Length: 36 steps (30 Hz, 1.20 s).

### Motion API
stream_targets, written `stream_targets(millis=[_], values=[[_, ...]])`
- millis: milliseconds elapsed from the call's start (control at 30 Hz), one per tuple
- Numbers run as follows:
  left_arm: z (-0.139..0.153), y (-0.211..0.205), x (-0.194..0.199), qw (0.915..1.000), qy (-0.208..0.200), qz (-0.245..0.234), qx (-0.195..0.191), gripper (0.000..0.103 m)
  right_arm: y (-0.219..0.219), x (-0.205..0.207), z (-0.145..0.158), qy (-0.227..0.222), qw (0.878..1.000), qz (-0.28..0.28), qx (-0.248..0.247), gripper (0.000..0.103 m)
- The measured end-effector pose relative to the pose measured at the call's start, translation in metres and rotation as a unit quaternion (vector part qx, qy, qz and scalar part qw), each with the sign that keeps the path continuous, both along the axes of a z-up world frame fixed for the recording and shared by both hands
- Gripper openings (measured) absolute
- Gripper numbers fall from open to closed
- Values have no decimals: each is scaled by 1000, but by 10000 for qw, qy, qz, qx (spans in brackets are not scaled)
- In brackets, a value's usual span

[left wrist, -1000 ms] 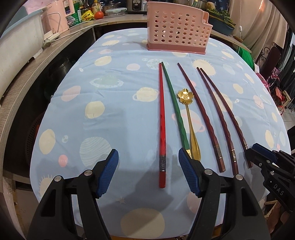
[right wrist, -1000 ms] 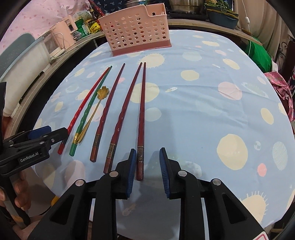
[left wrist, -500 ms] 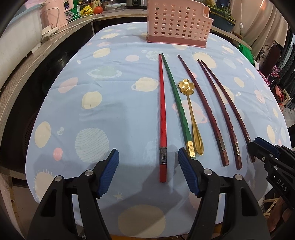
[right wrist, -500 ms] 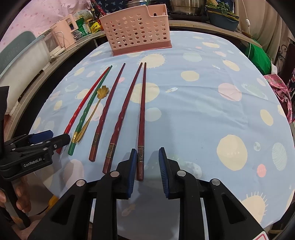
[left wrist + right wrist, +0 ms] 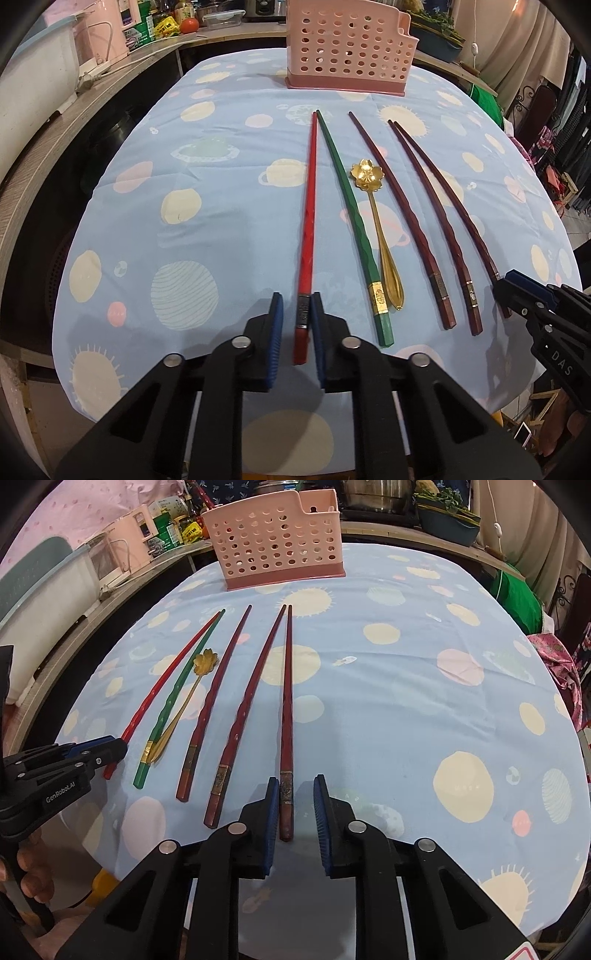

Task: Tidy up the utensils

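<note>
Left wrist view, progress: nothing is sorted yet. The red chopstick [image 5: 307,236], green chopstick [image 5: 351,218], gold spoon [image 5: 376,225] and three dark red chopsticks lie side by side on the table [image 5: 221,177]; the pink basket [image 5: 349,44] stands at the far edge, and no utensil shows in it.

Left wrist view, left claw [image 5: 297,314]: its jaws are closing around the near end of the red chopstick. The right pad touches the banded part; a sliver of gap shows at the left pad. The stick rests on the cloth.

Left wrist view, change: half a second ago these jaws stood wide, the red stick loose between them; now they have narrowed almost onto it. The utensils have not shifted.

Right wrist view, progress: same picture from the other side, with all six pieces on the table and the basket [image 5: 277,535] far off, its rear pocket unclear.

Right wrist view, right claw [image 5: 294,801]: closing, the rightmost dark red chopstick [image 5: 286,716] between the jaws, against the left pad, with a clear gap to the right pad; not gripped.

Right wrist view, change: the gap looks only slightly narrower than before; the stick is unmoved.

Left to do: my guess is lifting both sticks and carrying every piece to the basket.
</note>
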<state>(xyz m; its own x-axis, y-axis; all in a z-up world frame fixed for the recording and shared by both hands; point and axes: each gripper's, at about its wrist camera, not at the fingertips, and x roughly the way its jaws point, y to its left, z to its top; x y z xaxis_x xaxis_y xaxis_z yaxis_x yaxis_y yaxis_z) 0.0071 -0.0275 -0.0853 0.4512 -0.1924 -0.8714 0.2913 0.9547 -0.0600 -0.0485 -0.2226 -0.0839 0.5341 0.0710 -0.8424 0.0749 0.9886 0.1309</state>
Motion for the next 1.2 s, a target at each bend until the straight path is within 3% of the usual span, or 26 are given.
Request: stream_targets(millis=[133,500,800,1200], values=[[1,2,1,9999,79,13,-117,8,0,0,0,17,10000,31,13,8],[14,8,3,9990,159,78,-400,7,1,-4,9,-102,9999,14,78,7],[64,15,11,9960,-178,145,-865,7,-10,2,56,-628,9977,-133,202,7],[144,12,49,9889,-994,159,-1096,7,-44,24,133,-1421,9884,-460,275,7]])
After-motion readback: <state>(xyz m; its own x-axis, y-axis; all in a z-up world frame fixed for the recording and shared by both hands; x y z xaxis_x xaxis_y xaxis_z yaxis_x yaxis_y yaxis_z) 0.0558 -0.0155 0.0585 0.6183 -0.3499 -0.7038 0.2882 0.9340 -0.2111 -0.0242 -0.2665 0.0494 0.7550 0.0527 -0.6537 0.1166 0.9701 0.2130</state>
